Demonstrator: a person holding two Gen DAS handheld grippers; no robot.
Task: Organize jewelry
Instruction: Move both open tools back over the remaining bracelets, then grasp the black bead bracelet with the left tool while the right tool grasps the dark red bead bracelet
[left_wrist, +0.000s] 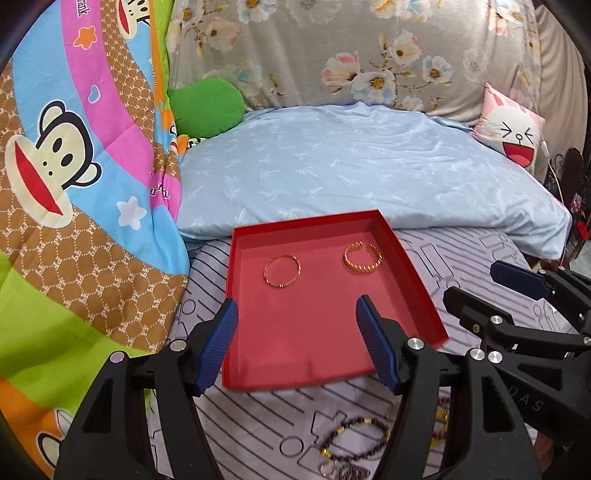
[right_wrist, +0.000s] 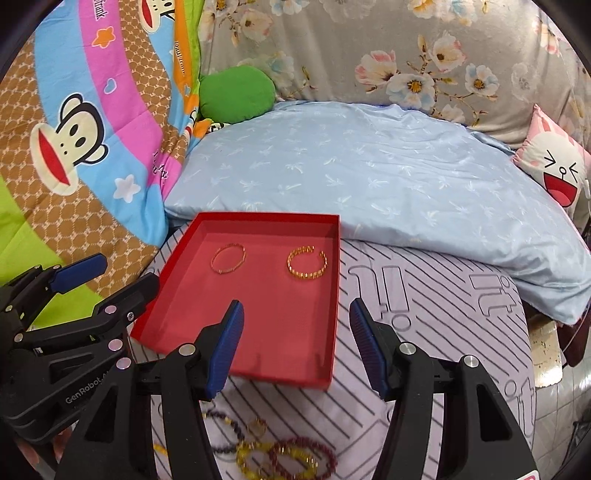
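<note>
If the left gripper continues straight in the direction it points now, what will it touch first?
Most likely the floor of the red tray, in front of the two gold bangles. The left gripper is open and empty, and nothing else shows between its fingers, though depth is hard to judge.

gold bangles (right_wrist: 267, 258): 2 | red tray (right_wrist: 332, 302): 1 | hand-held grippers (right_wrist: 295, 343): 2

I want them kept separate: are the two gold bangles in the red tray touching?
Apart. The left wrist view shows bare red floor between the thin bangle and the ridged bangle in the tray.
</note>
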